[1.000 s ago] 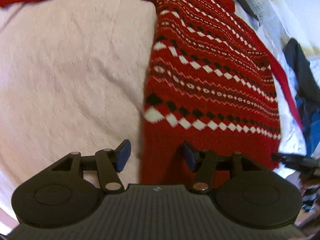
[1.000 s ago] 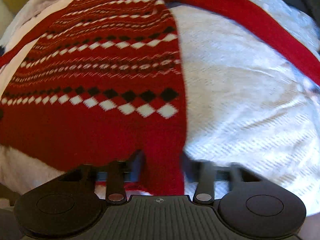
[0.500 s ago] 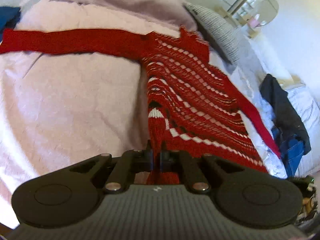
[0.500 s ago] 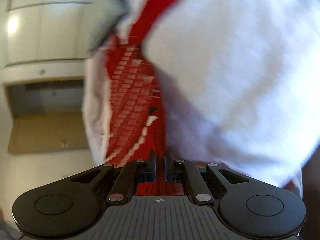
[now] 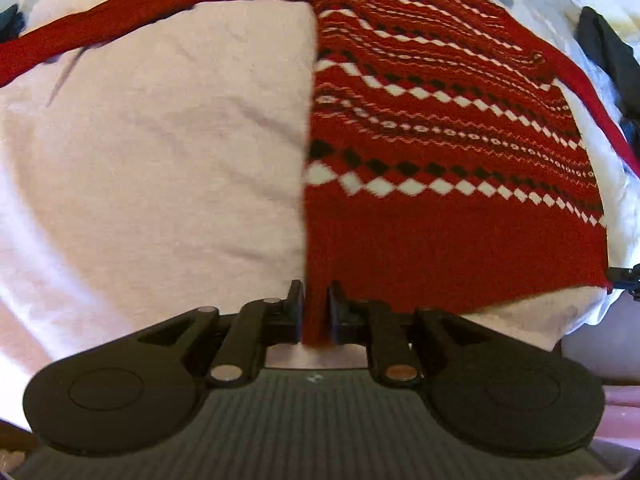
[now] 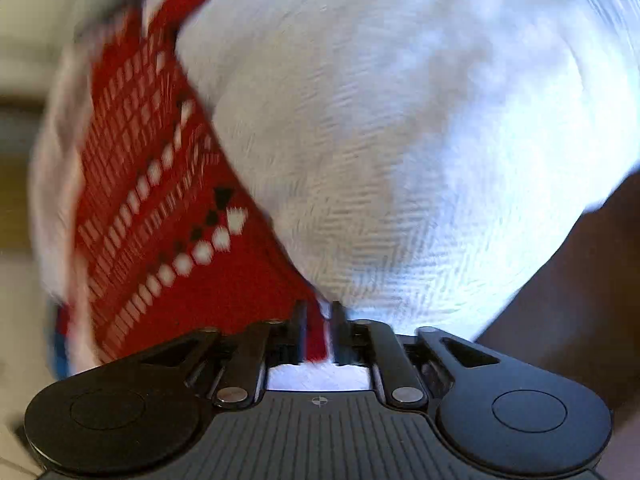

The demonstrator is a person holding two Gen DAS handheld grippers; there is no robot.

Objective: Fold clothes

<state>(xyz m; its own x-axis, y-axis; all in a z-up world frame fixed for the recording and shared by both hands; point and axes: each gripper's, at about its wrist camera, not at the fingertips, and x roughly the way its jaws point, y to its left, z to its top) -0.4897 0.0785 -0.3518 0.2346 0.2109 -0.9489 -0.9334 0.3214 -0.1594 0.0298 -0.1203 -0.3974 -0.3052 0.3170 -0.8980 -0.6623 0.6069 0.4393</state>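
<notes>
A red knit sweater (image 5: 440, 128) with white and black diamond bands lies spread on a bed. One sleeve (image 5: 100, 28) stretches to the far left. My left gripper (image 5: 316, 304) is shut on the sweater's plain red hem at its lower left corner. In the right wrist view the same sweater (image 6: 160, 208) runs off to the upper left, blurred by motion. There my right gripper (image 6: 318, 316) is shut on the other hem corner, with a strip of red knit pinched between its fingers.
A pale pink-white bedspread (image 5: 140, 160) covers the bed under the sweater. Dark clothing (image 5: 608, 52) lies at the far right of the bed. The bed edge (image 6: 560, 248) drops into dark shadow at the right in the right wrist view.
Both grippers closed on the hem corners within the last second. The left view tipped up, then back down over the flat sweater. The right gripper has swung and keeps moving.
</notes>
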